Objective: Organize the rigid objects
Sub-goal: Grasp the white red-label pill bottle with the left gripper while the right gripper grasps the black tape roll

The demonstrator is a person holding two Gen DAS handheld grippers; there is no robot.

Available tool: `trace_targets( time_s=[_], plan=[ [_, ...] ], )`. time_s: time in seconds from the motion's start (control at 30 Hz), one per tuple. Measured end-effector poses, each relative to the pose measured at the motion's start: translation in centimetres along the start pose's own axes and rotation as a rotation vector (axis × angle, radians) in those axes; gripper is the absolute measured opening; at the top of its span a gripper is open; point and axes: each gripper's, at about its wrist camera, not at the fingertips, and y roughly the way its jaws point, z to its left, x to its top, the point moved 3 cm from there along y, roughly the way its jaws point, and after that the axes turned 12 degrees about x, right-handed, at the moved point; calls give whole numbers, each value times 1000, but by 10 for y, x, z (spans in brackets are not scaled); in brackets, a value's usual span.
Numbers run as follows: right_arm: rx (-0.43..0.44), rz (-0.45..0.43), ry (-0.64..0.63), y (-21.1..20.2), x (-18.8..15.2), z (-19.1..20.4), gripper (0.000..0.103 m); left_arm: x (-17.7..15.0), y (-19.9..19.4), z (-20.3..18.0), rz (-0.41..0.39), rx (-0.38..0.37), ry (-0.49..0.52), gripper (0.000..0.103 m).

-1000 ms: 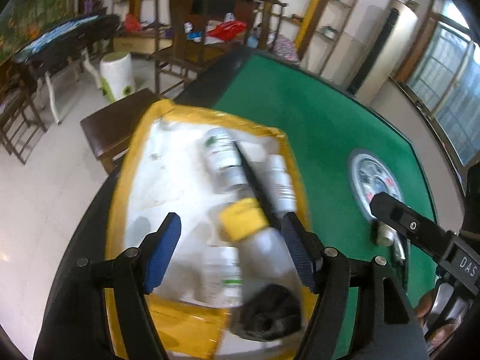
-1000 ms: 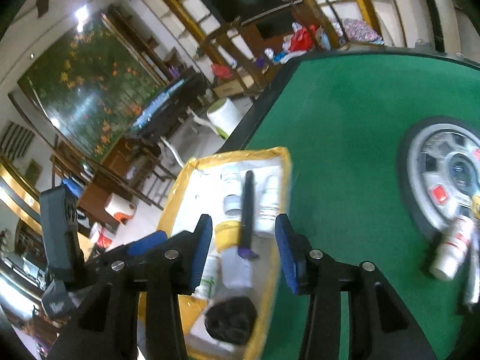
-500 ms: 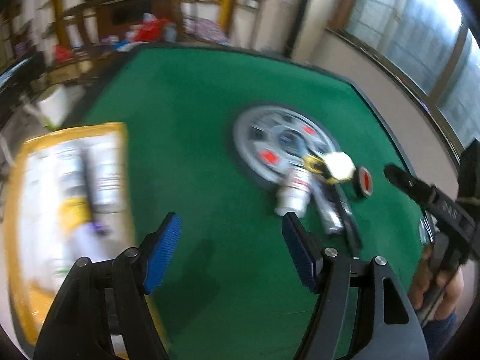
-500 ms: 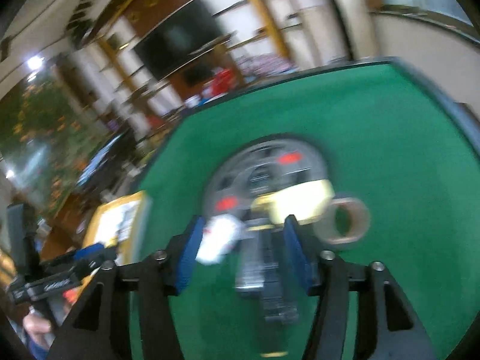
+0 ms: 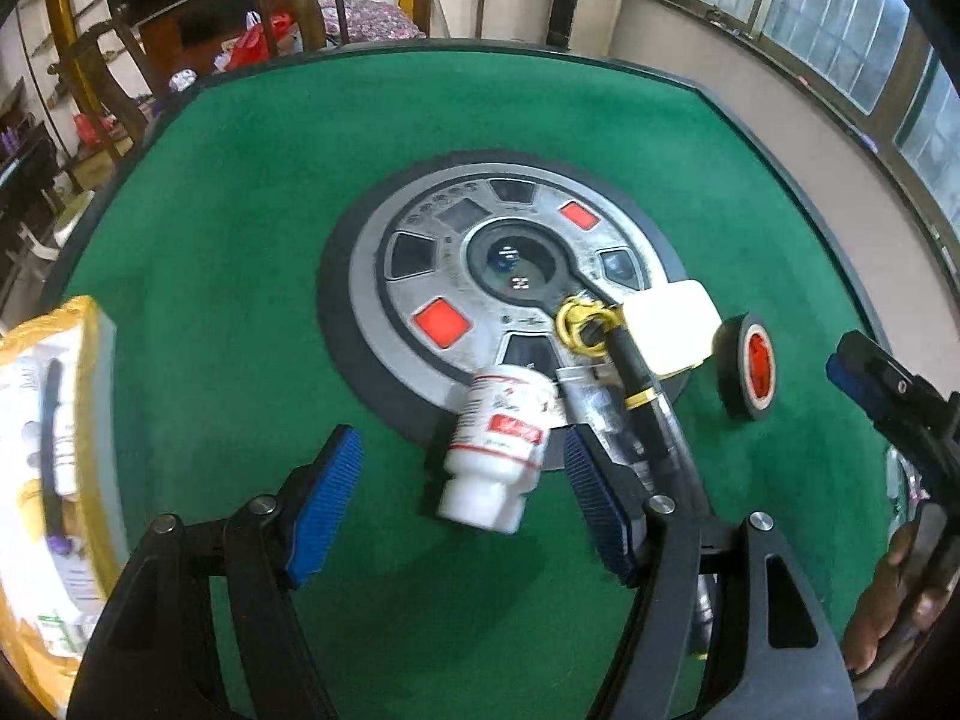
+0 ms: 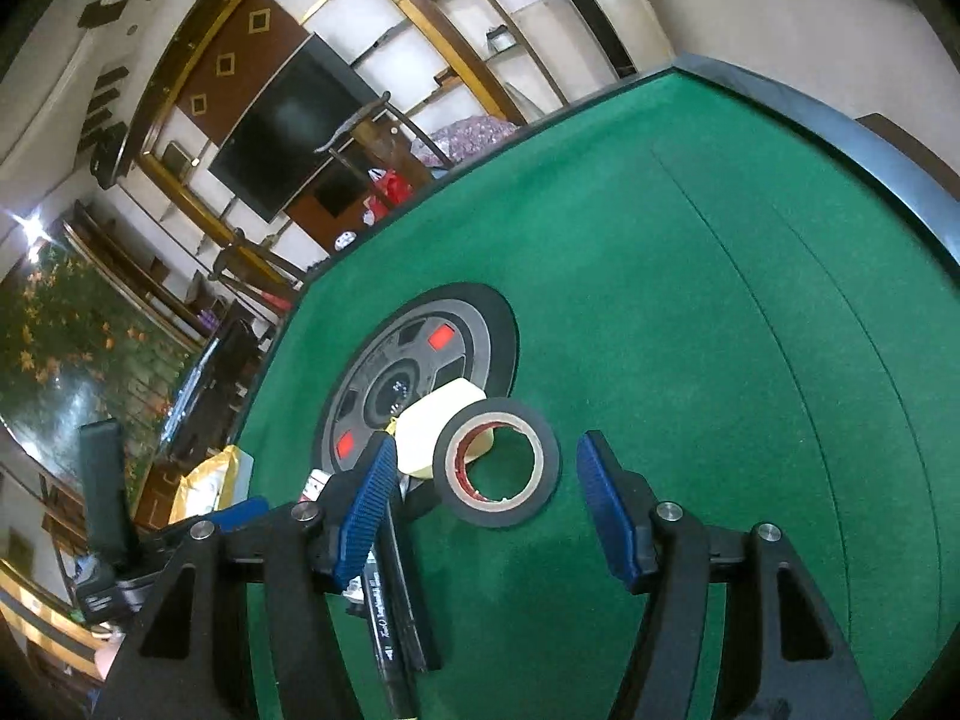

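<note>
A white bottle (image 5: 498,450) with a red label lies on the green table between the pads of my left gripper (image 5: 461,441), which is open and not pressing on it. Beside the bottle lie a silvery tube (image 5: 600,414), a black pen (image 5: 639,378) with gold rings and a cream block (image 5: 672,324). A black tape roll (image 5: 750,366) with a red core stands on edge to the right. In the right wrist view the tape roll (image 6: 510,516) sits between the pads of my right gripper (image 6: 489,447), which is open around it. The right gripper (image 5: 882,384) also shows at the left view's right edge.
A yellow box (image 5: 90,360) holding bottles and a dark pen sits at the table's left edge. A round grey control disc (image 5: 420,276) with red buttons is set in the middle of the felt (image 5: 240,210). Chairs and shelves stand beyond the far rim.
Both grippers swung away from the yellow box to the cluster of items by the disc. The right jaws stand wider than a second ago. The left jaws kept their width.
</note>
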Motion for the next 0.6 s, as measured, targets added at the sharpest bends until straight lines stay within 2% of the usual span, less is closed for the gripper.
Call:
trace_targets(
  time_s=[0.27, 0.43, 0.47, 0.5, 0.53, 0.6],
  plan=[
    [-1, 5, 13, -3, -2, -10, 57, -2, 11, -15, -17, 4, 15, 69],
    [-10, 8, 12, -5, -3, -13, 57, -7, 10, -16, -98, -8, -17, 69],
    [-14, 13, 9, -4, -3, -13, 57, -7, 12, -19, -105, 7, -8, 63],
    [-16, 16, 5, -3, -4, -13, 57, -8, 14, -20, -112, 19, -1, 45],
    [-23, 20, -1, -2, -4, -13, 57, -9, 18, -21, -113, 24, 5, 39],
    [-37, 31, -14, 0, -6, -13, 57, -12, 18, -22, -135, 9, 4, 38]
  ],
)
